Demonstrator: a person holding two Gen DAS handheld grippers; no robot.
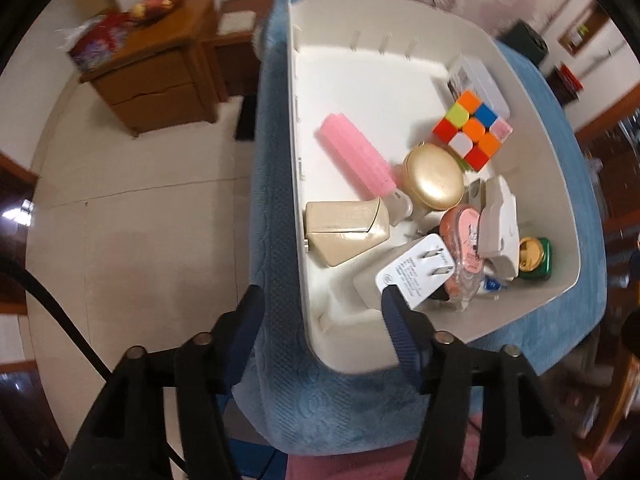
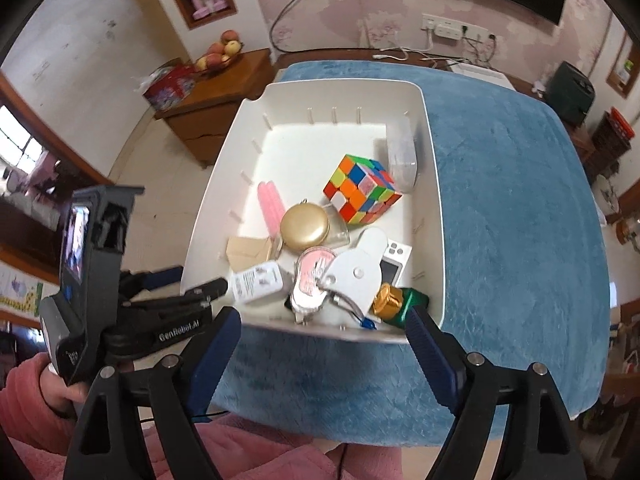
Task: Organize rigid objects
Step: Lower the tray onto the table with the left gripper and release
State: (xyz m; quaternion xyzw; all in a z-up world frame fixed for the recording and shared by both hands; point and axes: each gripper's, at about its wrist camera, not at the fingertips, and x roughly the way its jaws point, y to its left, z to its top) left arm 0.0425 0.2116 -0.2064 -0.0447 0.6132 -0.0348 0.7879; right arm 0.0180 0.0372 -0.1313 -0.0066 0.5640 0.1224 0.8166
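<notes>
A white bin [image 1: 294, 100] [image 2: 340, 84] on a blue-covered table holds a colourful cube [image 1: 472, 128] [image 2: 362, 188], a pink tube [image 1: 354, 154], a gold round case [image 1: 434, 180], a beige box [image 1: 344, 232], a white plug charger [image 1: 416, 272] [image 2: 258, 282] and a green bottle with a gold cap [image 2: 400, 300]. My left gripper [image 1: 322, 296] [image 2: 198, 278] is open and straddles the bin's near left corner, one finger beside the charger. My right gripper [image 2: 323, 316] is open above the bin's near wall, with nothing pressed between its pads.
The blue plush cloth [image 2: 500, 200] covers the table to the right of the bin. A wooden cabinet [image 1: 160, 68] with a fruit bowl stands on the tiled floor at the left. A hand in a pink sleeve [image 2: 32, 396] holds the left gripper.
</notes>
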